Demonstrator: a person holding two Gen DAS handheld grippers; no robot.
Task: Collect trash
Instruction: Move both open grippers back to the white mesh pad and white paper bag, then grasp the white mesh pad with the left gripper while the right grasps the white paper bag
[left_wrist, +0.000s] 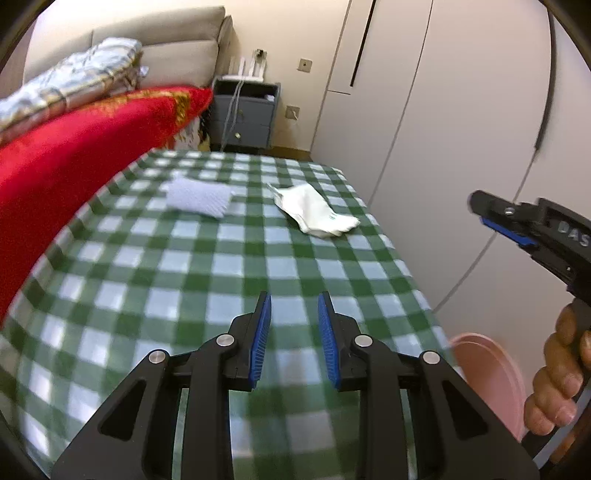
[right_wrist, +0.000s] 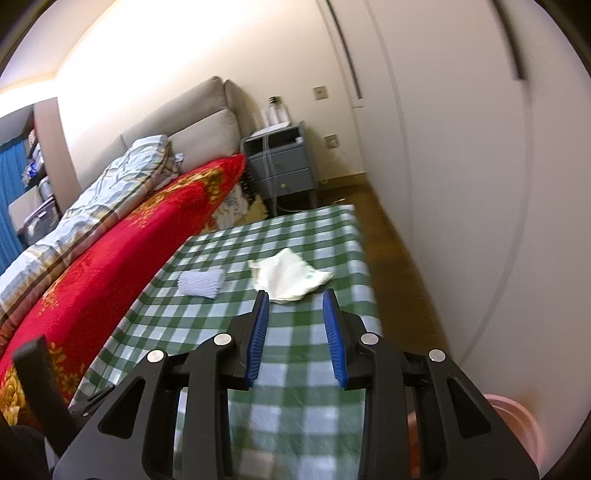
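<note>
Hovering over the green-and-white checked table.
Both the left gripper and right gripper stood part-open, fingers empty; crumpled white paper lay ahead.

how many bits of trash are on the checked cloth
2. A white textured tissue lies on the far part of the green checked cloth, nearer the red blanket; a crumpled white wrapper lies apart from it, nearer the wardrobe side.
</note>
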